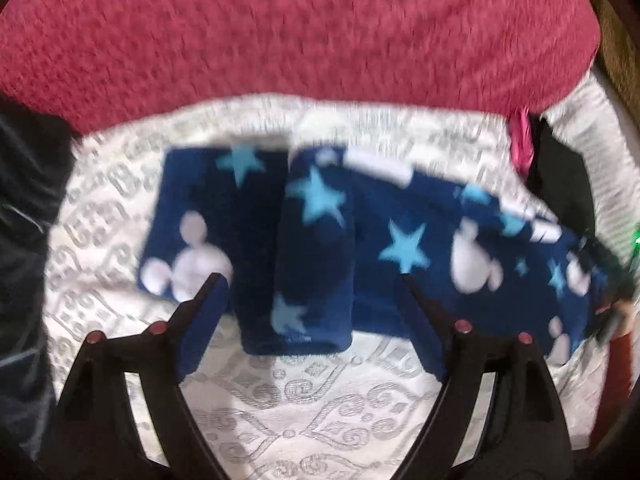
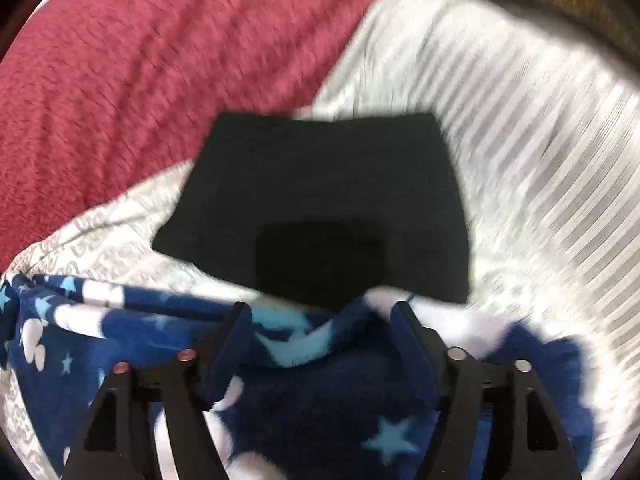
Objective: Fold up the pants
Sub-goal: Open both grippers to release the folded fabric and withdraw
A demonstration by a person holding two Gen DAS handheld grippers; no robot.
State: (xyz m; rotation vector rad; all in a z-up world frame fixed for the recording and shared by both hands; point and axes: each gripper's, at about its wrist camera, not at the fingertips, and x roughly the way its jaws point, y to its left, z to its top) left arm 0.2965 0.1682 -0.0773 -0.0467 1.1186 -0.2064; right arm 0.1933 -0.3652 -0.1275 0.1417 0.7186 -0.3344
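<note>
Dark blue fleece pants (image 1: pixel 360 240) with light blue stars and white shapes lie on a white patterned bedsheet (image 1: pixel 304 400). Their two leg ends sit side by side at the left, the body stretches to the right. My left gripper (image 1: pixel 312 280) is open, its jaws wide apart, hovering over the near edge of the leg ends. My right gripper (image 2: pixel 320 312) is open over the other end of the pants (image 2: pixel 320 392), with bunched fleece between its jaws. The frames are blurred by motion.
A red knit blanket (image 1: pixel 300 28) covers the far side of the bed and shows in the right wrist view (image 2: pixel 140 60). A folded black garment (image 2: pixel 320 208) lies just beyond the pants. A dark garment (image 1: pixel 24 240) is at the left edge.
</note>
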